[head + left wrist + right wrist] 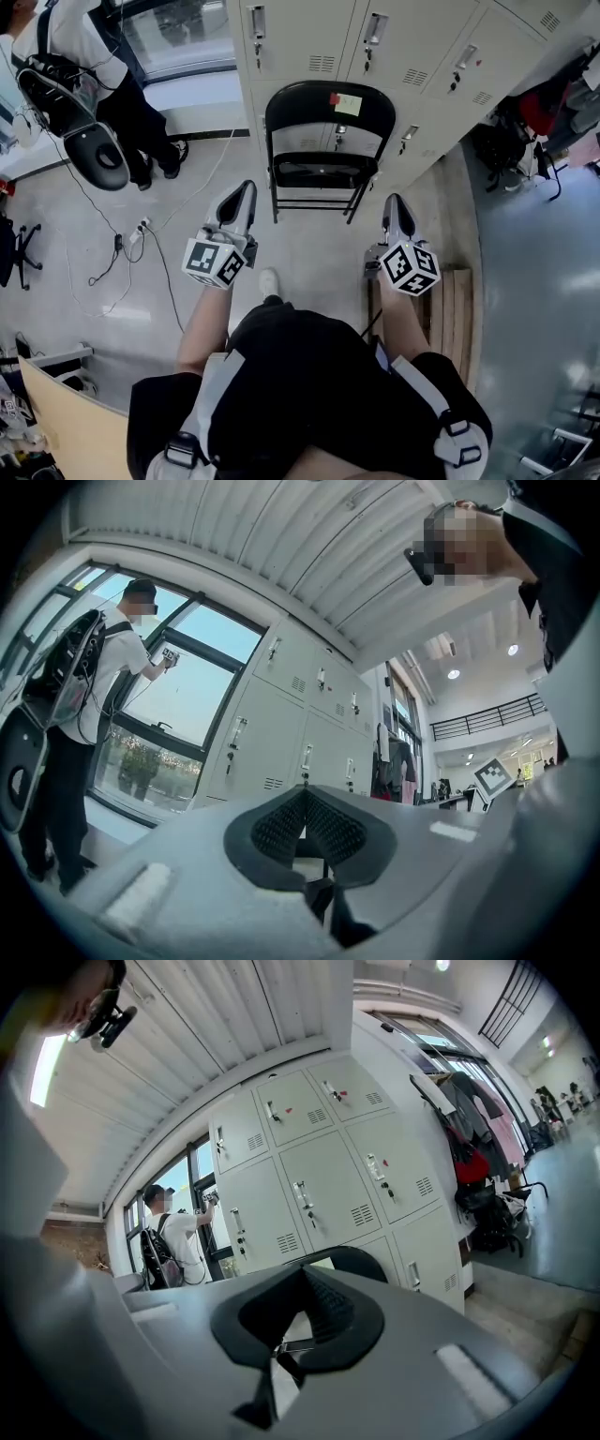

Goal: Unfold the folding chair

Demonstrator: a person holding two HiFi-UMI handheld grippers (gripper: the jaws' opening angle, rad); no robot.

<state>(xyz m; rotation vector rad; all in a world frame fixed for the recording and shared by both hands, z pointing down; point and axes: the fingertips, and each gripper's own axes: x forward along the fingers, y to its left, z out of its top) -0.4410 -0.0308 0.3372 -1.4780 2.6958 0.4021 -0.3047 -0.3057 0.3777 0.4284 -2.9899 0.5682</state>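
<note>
A black folding chair (328, 111) stands against the grey lockers (309, 42), a yellow note with a red tag on its backrest and its seat panel (323, 172) showing below. Both of my grippers hang short of it, above the floor. The left gripper (246, 190) is shut and holds nothing, pointing at the chair's left legs. Shut and empty too, the right gripper (395, 202) points at the chair's right side. In the right gripper view the chair's backrest (364, 1262) rises just behind the shut right gripper (302, 1277). In the left gripper view the shut left gripper (305, 799) hides most of the chair.
A person with a backpack (89, 56) stands at the window on the left. Cables and a power strip (131, 239) lie on the floor. A low wooden pallet (457, 300) is at my right. Clothes and bags (539, 117) hang at the far right.
</note>
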